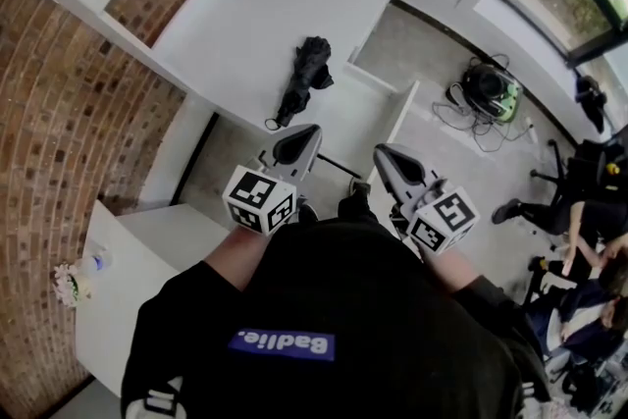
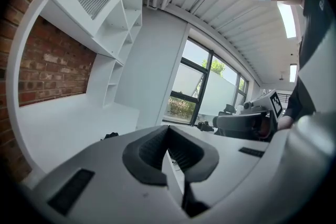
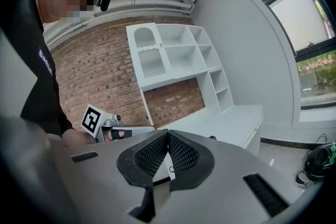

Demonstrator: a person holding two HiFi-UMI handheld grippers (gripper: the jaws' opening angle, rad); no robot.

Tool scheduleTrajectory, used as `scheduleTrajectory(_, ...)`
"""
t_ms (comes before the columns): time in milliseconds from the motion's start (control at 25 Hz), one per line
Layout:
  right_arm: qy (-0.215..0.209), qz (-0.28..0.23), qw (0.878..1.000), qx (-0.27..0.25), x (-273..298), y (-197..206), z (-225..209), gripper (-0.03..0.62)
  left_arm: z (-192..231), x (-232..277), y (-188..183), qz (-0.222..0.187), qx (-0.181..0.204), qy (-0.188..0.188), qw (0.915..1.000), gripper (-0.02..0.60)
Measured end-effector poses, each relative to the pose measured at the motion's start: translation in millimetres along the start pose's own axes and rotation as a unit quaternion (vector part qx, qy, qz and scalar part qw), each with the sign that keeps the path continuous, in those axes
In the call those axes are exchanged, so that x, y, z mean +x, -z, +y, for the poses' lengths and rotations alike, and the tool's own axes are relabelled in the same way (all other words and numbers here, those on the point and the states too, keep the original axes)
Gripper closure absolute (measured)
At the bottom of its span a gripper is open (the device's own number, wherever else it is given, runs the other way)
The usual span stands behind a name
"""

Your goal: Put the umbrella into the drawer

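On desk [image 2: 68, 128], umbrella [image 2: 110, 135], barely visible past left gripper's [image 2: 168, 147] closed fingers [image 2: 147, 153].

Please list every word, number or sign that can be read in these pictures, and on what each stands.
"Badie.": white letters on a blue patch on the person's black top, seen upside down.
The same patch in the right gripper view: too blurred to read.
Marker cubes: square patterns, no letters.
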State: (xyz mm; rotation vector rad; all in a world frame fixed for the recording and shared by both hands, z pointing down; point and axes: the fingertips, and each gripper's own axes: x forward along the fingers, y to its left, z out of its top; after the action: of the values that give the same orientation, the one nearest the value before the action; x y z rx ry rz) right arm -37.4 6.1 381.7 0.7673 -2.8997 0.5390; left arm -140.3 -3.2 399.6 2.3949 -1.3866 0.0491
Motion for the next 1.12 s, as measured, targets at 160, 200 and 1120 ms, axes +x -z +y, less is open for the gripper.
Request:
scheduleTrajectory(160, -0.011, -0.003, 1.0, -0.002, 6.9, -9.7, -20.9, 0.565, 15.8, 19.2, 4.8, 0.016, 0.007, -0.025, 0.9995, 0.578)
scheduleTrajectory(200, -0.014, -0.004, 1.0, -0.004, 8.4, -14.1, -26.7, 0.565, 20.2, 24.3, 6.2, 0.021, 0.009, -0.031, 0.9993, 0.578)
scheduleTrajectory(1120, -0.018, 0.021, 0.999, 0.027, 17.6, -19.4, -120.4, 0.565, 110.0, 119.0, 64.8, 0.153, 0.059, -0.107, 0.9806, 0.447)
